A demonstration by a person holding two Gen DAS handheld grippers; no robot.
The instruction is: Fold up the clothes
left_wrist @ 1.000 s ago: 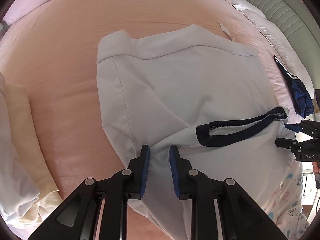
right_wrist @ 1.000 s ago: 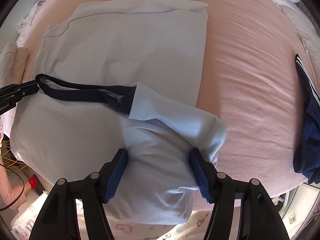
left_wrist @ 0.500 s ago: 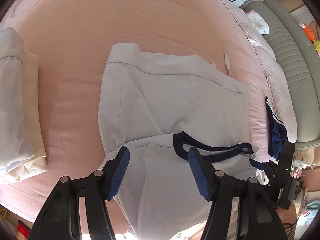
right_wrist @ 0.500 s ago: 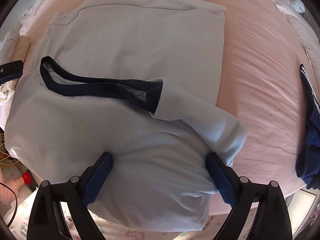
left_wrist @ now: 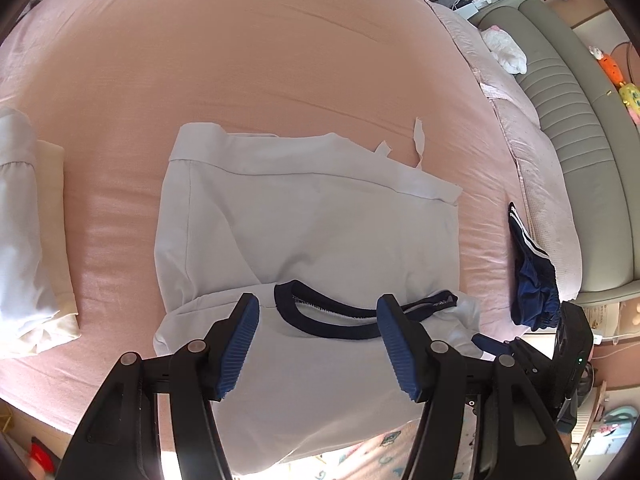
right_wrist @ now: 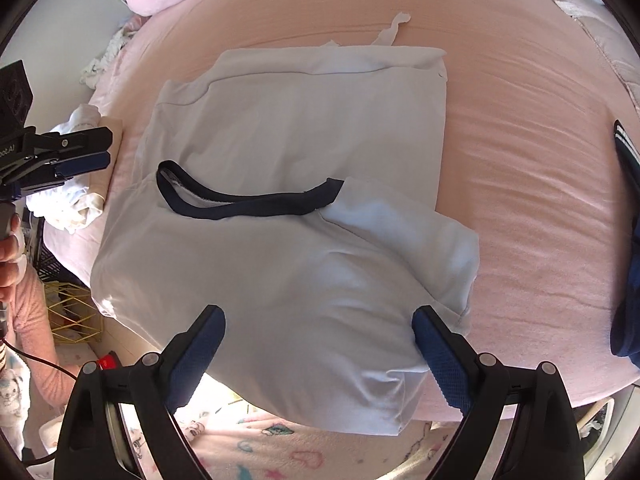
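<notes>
Across the middle of both frames, on the pink bedsheet (left_wrist: 280, 60), the pale blue T-shirt (left_wrist: 312, 232) is laid with its navy collar (left_wrist: 332, 320) folded up over the body. It has just been released: the left gripper (left_wrist: 318, 340) and right gripper (right_wrist: 320, 356) are spread and lifted clear, nothing between their fingers. One fold is judged complete.

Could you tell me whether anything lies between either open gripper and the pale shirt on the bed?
Nothing visible does. The left gripper and right gripper both hover open directly over the pale shirt, with only air between. The dark blue garment lies apart at the bed's edge.
</notes>
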